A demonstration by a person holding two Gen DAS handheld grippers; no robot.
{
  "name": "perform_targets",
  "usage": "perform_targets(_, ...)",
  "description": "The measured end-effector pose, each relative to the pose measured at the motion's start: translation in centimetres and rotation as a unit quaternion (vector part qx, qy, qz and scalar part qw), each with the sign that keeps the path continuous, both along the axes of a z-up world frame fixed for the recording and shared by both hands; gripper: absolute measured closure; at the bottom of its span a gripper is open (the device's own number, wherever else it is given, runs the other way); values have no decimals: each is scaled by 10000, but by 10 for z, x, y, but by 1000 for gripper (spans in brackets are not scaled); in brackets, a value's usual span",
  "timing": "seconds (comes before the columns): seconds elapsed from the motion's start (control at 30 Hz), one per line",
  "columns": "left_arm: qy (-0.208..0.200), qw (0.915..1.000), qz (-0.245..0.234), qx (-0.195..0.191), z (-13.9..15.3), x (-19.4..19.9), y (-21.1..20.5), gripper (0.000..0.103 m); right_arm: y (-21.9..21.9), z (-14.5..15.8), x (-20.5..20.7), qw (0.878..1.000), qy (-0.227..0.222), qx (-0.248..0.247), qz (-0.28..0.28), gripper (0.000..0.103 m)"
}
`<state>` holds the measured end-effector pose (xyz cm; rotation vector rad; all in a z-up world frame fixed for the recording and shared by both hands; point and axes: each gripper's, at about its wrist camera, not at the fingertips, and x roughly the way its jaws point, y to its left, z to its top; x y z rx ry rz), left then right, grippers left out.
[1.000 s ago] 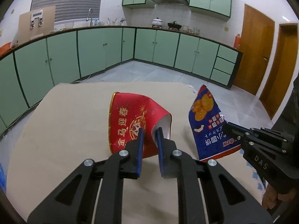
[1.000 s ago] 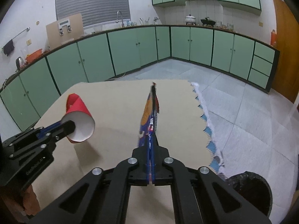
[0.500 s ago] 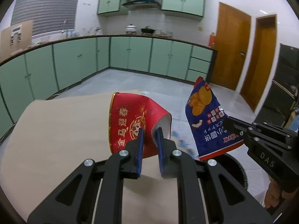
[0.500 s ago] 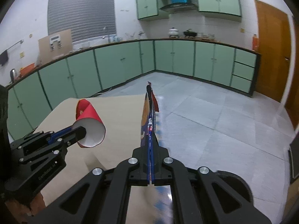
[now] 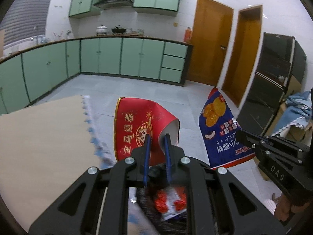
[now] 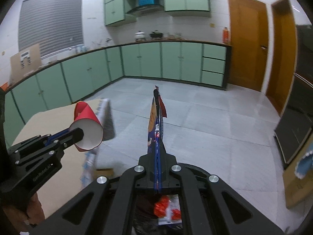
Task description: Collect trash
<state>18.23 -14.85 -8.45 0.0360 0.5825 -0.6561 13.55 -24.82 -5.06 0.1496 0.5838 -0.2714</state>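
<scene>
My left gripper (image 5: 156, 140) is shut on the rim of a squashed red paper cup (image 5: 137, 129) with gold Chinese characters; the same cup (image 6: 86, 131) shows at the left of the right wrist view. My right gripper (image 6: 158, 143) is shut on a blue snack bag (image 6: 155, 121), seen edge-on; the bag (image 5: 219, 129) shows its biscuit print in the left wrist view, with the right gripper (image 5: 242, 135) at its lower right. Both held items hang over a black trash bin (image 6: 193, 168) that holds a red and white wrapper (image 5: 170, 203).
The tan table (image 5: 43, 141) with a blue and white scalloped cloth edge lies to the left. A grey tiled floor (image 6: 215, 121) stretches ahead to green cabinets. Brown doors (image 5: 211, 47) and a dark cabinet (image 5: 273, 74) stand at the right.
Both grippers swung right, off the table, each keeping its item. The table slid to the left of both views, and the trash bin with its wrapper came in under the fingers.
</scene>
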Motion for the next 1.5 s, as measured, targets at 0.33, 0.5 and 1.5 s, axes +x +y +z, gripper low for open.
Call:
perform_targets(0.33, 338, 9974, -544, 316, -49, -7, -76, 90, -66, -46, -20, 9972, 405, 340, -528, 102)
perform_targets(0.5, 549, 9953, -655, 458, -68, -1, -96, 88, -83, -66, -18, 9953, 584, 504, -587, 102)
perform_targets(1.5, -113, 9995, 12, 310, 14, -18, -21, 13, -49, -21, -40, 9985, 314, 252, -375, 6)
